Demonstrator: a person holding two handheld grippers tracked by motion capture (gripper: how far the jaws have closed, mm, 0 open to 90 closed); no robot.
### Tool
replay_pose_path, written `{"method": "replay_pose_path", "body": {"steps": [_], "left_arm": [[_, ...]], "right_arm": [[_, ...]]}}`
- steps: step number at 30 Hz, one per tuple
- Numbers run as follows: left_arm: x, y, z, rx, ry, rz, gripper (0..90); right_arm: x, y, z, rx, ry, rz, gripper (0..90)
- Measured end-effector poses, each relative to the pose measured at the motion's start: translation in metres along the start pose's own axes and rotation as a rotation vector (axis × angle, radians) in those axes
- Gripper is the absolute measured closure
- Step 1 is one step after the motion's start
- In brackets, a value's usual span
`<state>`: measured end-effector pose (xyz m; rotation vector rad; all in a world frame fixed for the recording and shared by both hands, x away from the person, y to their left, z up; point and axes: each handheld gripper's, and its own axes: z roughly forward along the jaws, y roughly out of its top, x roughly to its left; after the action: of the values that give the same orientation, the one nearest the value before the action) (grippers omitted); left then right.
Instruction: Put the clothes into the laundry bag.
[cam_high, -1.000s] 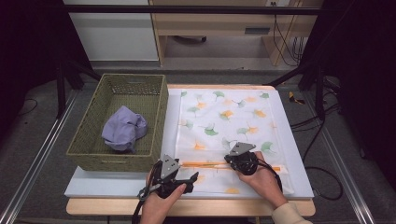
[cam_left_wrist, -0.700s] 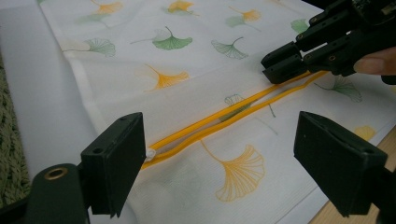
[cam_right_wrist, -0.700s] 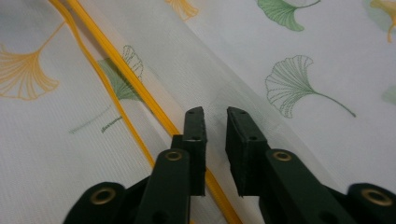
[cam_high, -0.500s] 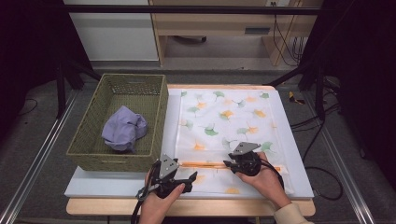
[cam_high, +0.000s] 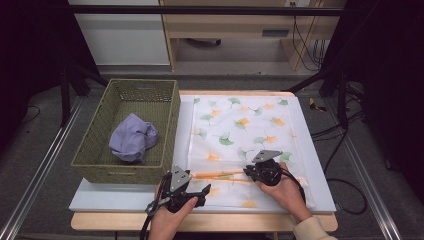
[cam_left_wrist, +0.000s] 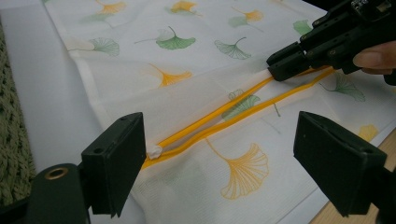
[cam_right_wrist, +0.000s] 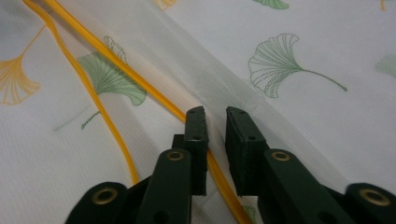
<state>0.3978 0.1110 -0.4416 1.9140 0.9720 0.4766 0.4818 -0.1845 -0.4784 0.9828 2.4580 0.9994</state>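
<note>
- While the left claw (cam_left_wrist: 217, 163) stands wide apart over the yellow zip (cam_left_wrist: 224, 114), low in the high view, nothing is gripped.
- Right claw (cam_right_wrist: 215, 135) has just been closing, nearly together over the zip of the leaf-print bag (cam_high: 240, 125) on the bench (cam_high: 100, 197).

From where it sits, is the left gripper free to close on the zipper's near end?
Probably yes: the left gripper stands open, and the zipper's white end lies by one jaw on the mesh bag with nothing between.

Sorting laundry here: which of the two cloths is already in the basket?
The crumpled plain lilac cloth lies in the green wicker basket; the white ginkgo-leaf cloth is spread flat beside it.
</note>
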Motion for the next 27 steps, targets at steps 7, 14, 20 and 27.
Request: {"method": "replay_pose_path", "body": {"steps": [7, 14, 20, 27], "left_arm": [[-0.001, 0.001, 0.000, -0.003, -0.003, -0.001, 16.6], [-0.001, 0.001, -0.001, -0.009, -0.006, -0.008, 16.6], [-0.001, 0.002, -0.002, -0.011, -0.007, -0.008, 16.6], [0.000, 0.004, -0.004, -0.020, -0.007, -0.015, 16.5]], "right_arm": [[0.004, 0.004, -0.004, -0.027, -0.050, -0.024, 88.1], [0.005, 0.011, -0.017, -0.097, -0.061, -0.020, 88.5], [0.008, 0.017, -0.027, -0.141, -0.061, -0.016, 88.7], [0.010, 0.019, -0.028, -0.148, -0.063, -0.021, 88.7]]}}
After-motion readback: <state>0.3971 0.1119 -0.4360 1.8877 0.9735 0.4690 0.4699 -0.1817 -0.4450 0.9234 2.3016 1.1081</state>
